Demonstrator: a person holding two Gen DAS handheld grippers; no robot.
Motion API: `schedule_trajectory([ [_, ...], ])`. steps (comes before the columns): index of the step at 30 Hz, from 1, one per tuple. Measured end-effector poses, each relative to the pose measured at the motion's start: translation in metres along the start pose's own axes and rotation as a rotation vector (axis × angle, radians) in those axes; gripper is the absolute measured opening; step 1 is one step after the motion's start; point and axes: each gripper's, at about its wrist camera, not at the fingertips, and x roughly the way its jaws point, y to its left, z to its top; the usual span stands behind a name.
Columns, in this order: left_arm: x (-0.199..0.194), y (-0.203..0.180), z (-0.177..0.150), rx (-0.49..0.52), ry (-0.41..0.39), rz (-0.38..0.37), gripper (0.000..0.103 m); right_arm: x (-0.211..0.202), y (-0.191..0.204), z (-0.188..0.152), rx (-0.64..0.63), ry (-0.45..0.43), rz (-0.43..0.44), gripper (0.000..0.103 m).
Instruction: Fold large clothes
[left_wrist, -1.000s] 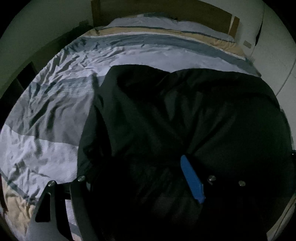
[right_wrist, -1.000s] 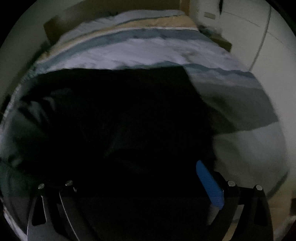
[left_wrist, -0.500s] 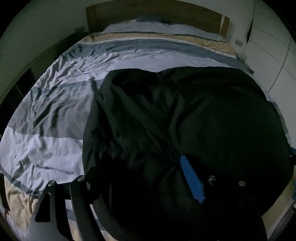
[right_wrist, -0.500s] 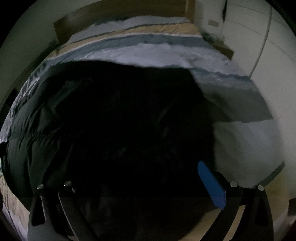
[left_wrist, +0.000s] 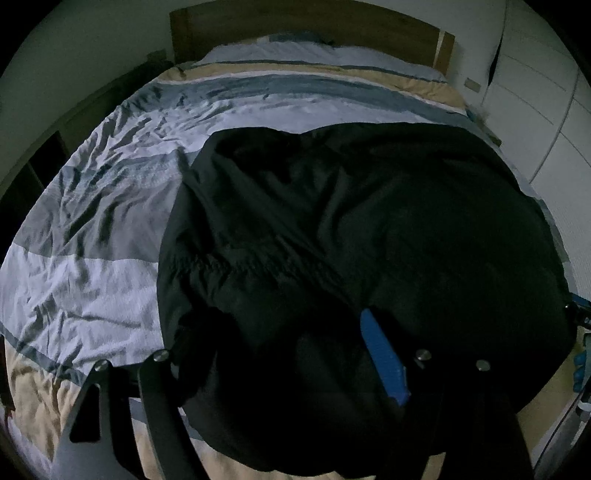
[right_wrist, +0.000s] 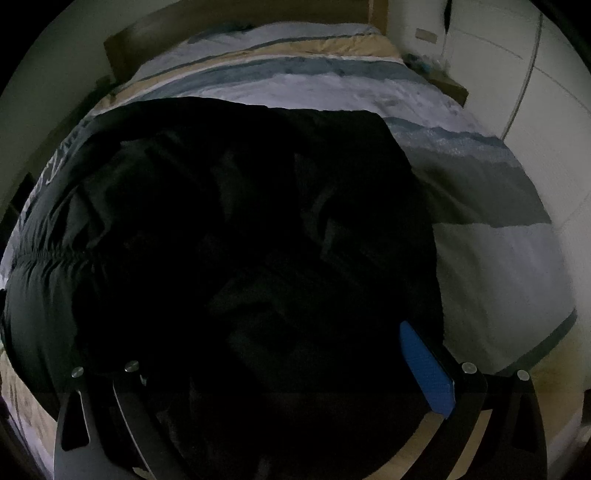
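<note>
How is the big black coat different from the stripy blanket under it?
The black coat is one very dark colour; the stripy blanket has white, grey, blue and tan bands. The coat lies on top, bunched and puffy, while the blanket is spread flat with small wrinkles. The coat covers only the near part of the bed; the blanket runs up to the wooden headboard. Both are soft cloth.

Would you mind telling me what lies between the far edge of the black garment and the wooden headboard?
Only striped bedding lies between the black garment and the headboard; nothing else sits there. The left wrist view shows it best.
</note>
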Motion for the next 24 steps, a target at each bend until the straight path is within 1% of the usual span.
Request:
schedule_trajectory([
  [4, -0.004, 0.004, 0.000, -0.011, 0.003, -0.019, 0.076, -0.002, -0.008, -0.001, 0.000, 0.016, 0.004, 0.103],
  [6, -0.007, 0.013, 0.000, -0.029, 0.014, -0.023, 0.077, -0.004, -0.015, 0.001, -0.005, 0.022, -0.008, 0.103],
  [8, -0.015, 0.030, 0.001, -0.073, 0.001, -0.025, 0.077, -0.009, -0.024, 0.006, -0.008, 0.019, -0.024, 0.103],
  [9, -0.017, 0.040, 0.000, -0.101, 0.002, -0.036, 0.077, -0.012, -0.031, 0.009, -0.008, 0.011, -0.033, 0.103],
  [12, -0.014, 0.069, 0.000, -0.180, 0.023, -0.107, 0.077, -0.019, -0.048, 0.015, 0.003, -0.004, -0.042, 0.103],
  [14, -0.008, 0.083, 0.000, -0.202, 0.033, -0.117, 0.077, -0.020, -0.064, 0.020, 0.014, -0.006, -0.049, 0.103],
  [16, 0.004, 0.096, 0.001, -0.233, 0.053, -0.153, 0.077, -0.018, -0.076, 0.024, 0.029, 0.000, -0.045, 0.103],
  [18, 0.014, 0.101, 0.003, -0.246, 0.064, -0.164, 0.077, -0.013, -0.087, 0.028, 0.049, 0.009, -0.032, 0.103],
  [19, 0.020, 0.104, 0.004, -0.251, 0.070, -0.179, 0.077, -0.008, -0.093, 0.029, 0.064, 0.020, -0.011, 0.103],
  [22, 0.046, 0.108, 0.009, -0.256, 0.106, -0.228, 0.077, 0.012, -0.106, 0.030, 0.117, 0.080, 0.064, 0.103],
  [24, 0.068, 0.110, 0.011, -0.279, 0.142, -0.283, 0.077, 0.027, -0.113, 0.029, 0.151, 0.114, 0.104, 0.103],
])
